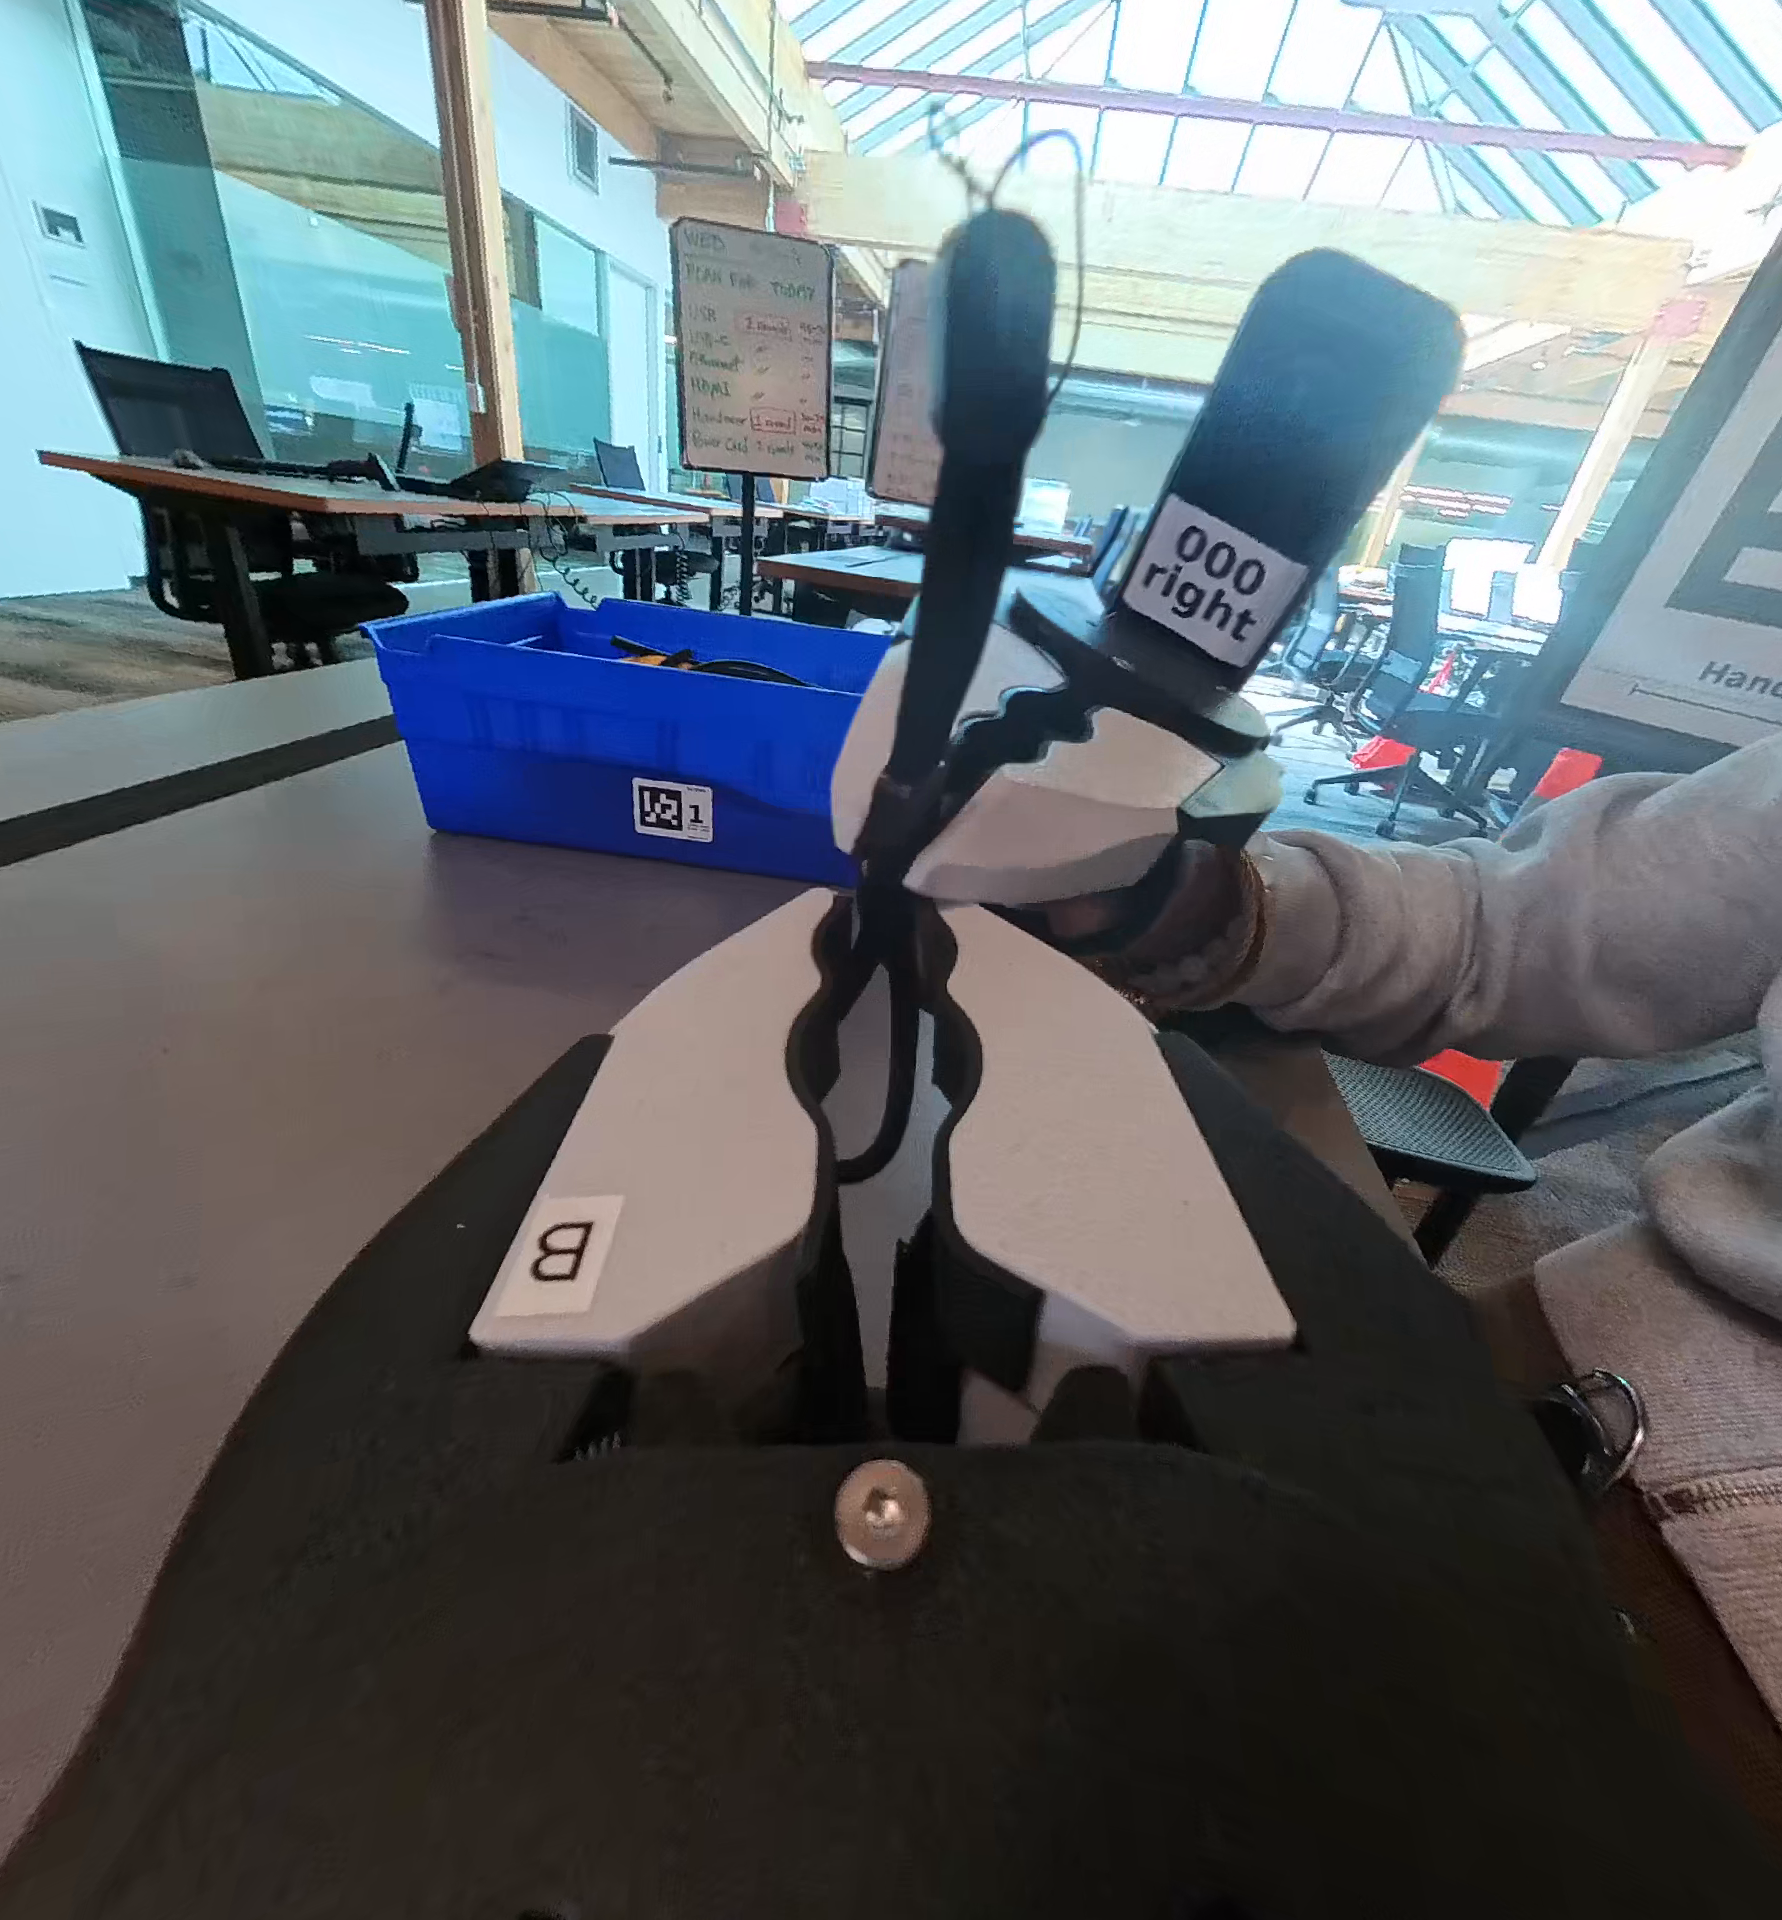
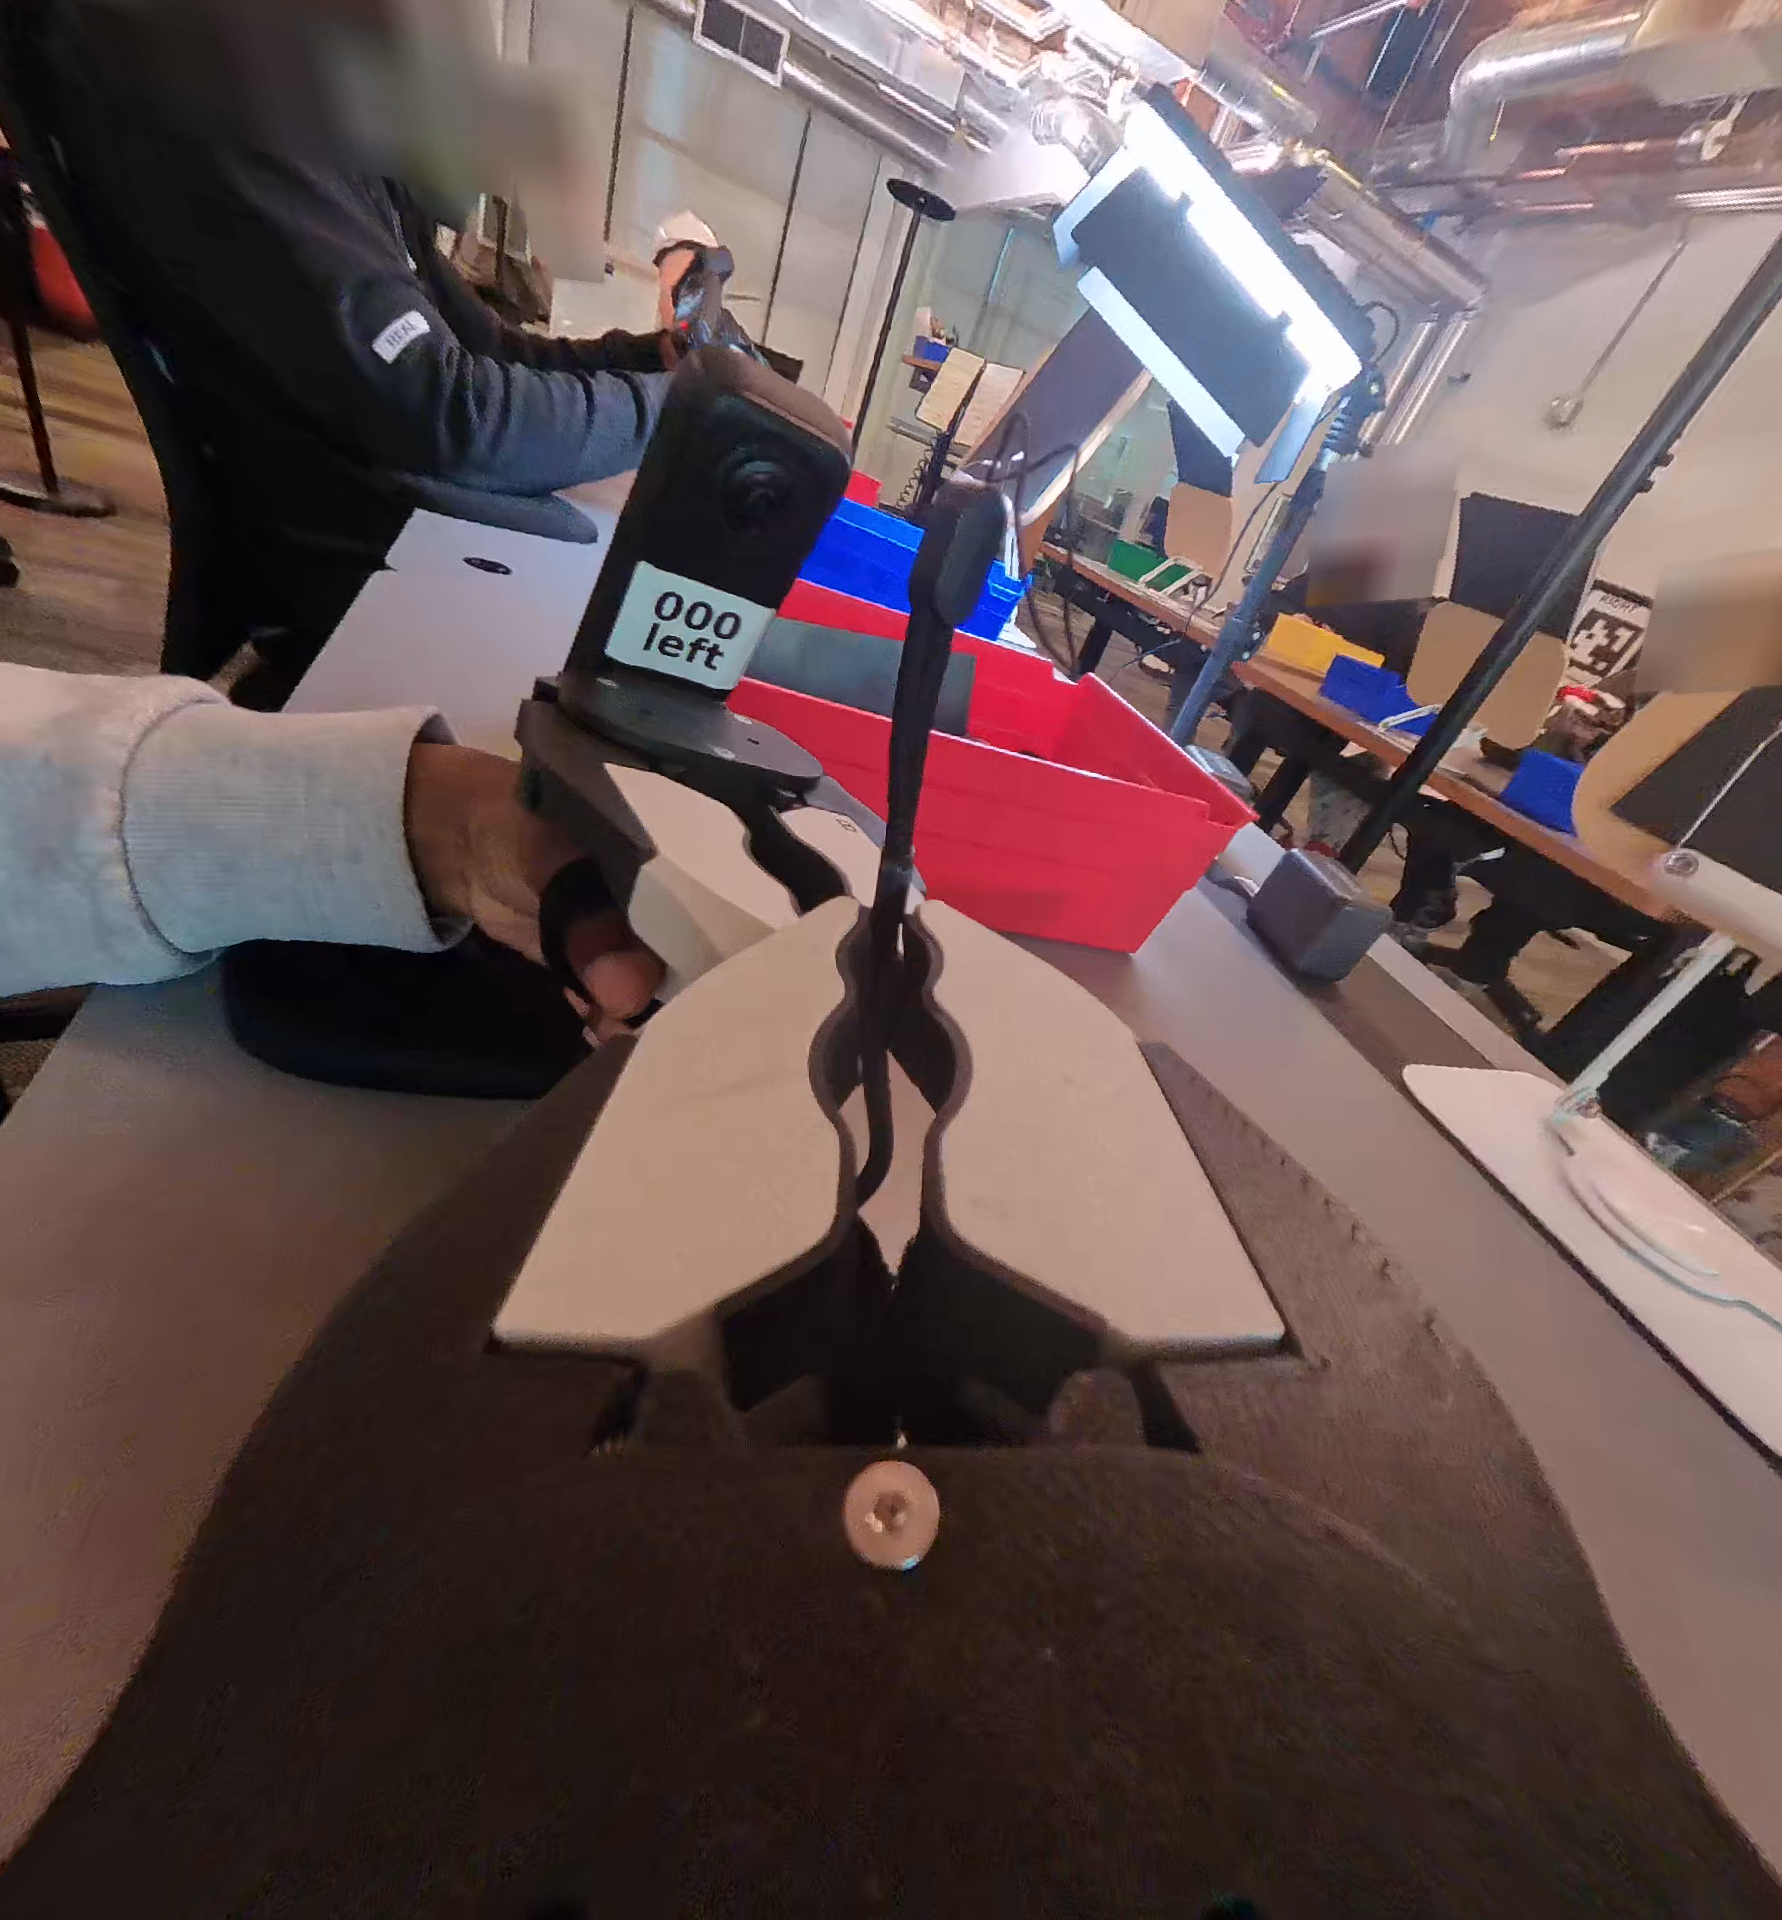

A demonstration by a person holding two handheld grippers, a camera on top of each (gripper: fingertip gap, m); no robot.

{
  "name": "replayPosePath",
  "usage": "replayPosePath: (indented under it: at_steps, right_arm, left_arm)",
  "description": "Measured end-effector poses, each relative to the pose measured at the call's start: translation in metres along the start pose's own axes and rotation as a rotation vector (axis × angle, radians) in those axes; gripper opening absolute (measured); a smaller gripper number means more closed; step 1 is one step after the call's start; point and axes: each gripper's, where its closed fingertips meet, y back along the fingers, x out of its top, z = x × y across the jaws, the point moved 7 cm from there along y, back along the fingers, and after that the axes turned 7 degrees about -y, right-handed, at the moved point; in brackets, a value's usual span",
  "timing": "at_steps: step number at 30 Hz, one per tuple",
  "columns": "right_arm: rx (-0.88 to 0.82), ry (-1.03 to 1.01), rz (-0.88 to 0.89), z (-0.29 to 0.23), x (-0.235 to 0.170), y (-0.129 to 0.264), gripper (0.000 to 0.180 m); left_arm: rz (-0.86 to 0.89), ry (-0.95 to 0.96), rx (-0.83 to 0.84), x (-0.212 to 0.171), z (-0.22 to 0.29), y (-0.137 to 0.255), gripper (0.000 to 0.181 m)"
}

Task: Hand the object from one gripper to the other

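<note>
We see both claws nearly closed on one slim black strap-like object with a padded oval head (image 1: 980,436), held upright above the grey desk (image 1: 243,987): left claw (image 1: 882,940) and right claw (image 2: 887,920) pinch its lower stem together, tips touching.

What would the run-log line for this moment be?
phase: mid-handover | object: black cable upright | left hand-held gripper: shut on cable | right hand-held gripper: shut on cable

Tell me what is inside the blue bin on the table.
In the left wrist view, the blue bin holds dark cables with something yellow-orange showing above its rim. Its front wall hides everything lower; the right gripper covers its right end.
</note>
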Motion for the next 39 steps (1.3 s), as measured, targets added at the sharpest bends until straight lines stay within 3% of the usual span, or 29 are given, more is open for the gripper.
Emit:
replayPosePath:
  at_steps: [5,10,22,25,32,39]
  right_arm:
    - [0.007,0.03,-0.019,-0.01,0.001,-0.003,0.005]
    - [0.009,0.048,-0.019,-0.012,0.003,-0.003,0.005]
    - [0.011,0.033,-0.004,-0.011,0.003,-0.002,0.006]
    - [0.017,-0.045,0.007,-0.005,0.001,-0.001,0.013]
    - [0.115,-0.438,-0.015,0.02,-0.016,0.002,0.045]
    - [0.221,-0.492,-0.087,0.004,-0.032,-0.017,0.04]
  left_arm:
    - [-0.021,-0.033,-0.036,-0.004,0.005,-0.004,0.031]
    - [0.019,-0.018,-0.075,-0.002,0.005,-0.001,0.004]
    - [0.01,-0.002,-0.098,-0.001,0.007,-0.001,0.002]
    - [0.017,0.019,-0.074,0.001,0.003,0.002,0.002]
    - [0.103,0.117,0.036,0.007,-0.012,0.014,0.002]
    - [0.084,0.128,0.012,0.005,-0.01,0.011,0.002]
